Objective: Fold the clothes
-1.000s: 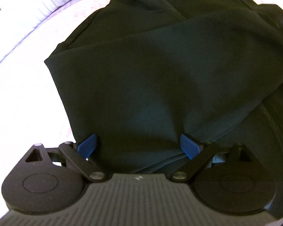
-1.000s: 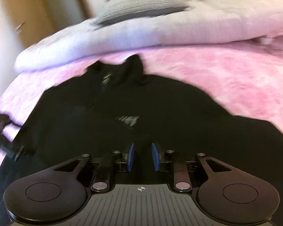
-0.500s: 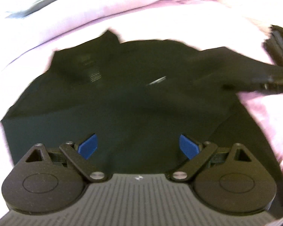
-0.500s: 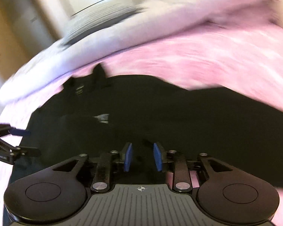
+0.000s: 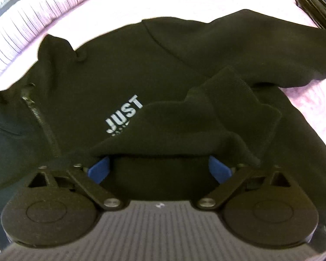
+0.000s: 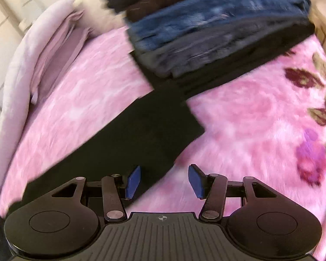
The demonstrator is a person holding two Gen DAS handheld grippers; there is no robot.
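Observation:
A black zip jacket [image 5: 163, 65] with a pale "JUST" print [image 5: 123, 117] lies spread on the pink blanket [image 5: 315, 104]. One sleeve is folded over its chest, cuff [image 5: 232, 91] upward. My left gripper [image 5: 158, 165] stands wide open just over this sleeve, whose fabric drapes above both blue pads [image 5: 98, 169] without being pinched. In the right wrist view the jacket's other sleeve [image 6: 141, 134] runs out diagonally across the blanket. My right gripper [image 6: 165, 178] hovers over the sleeve's edge. Its jaws are opening, with nothing pressed between them.
A stack of folded clothes [image 6: 217, 32], denim, grey and black, sits just beyond the outstretched sleeve, and shows as a stack of folded clothes [image 5: 317, 0] at the top right. A folded pale quilt [image 6: 43, 54] borders the blanket's far side. Flower prints [image 6: 304, 78] mark the blanket on the right.
My left gripper has slid across the jacket to the printed chest, where a sleeve now lies folded over. My right gripper has swung off the jacket body toward the outstretched sleeve, its jaws widening.

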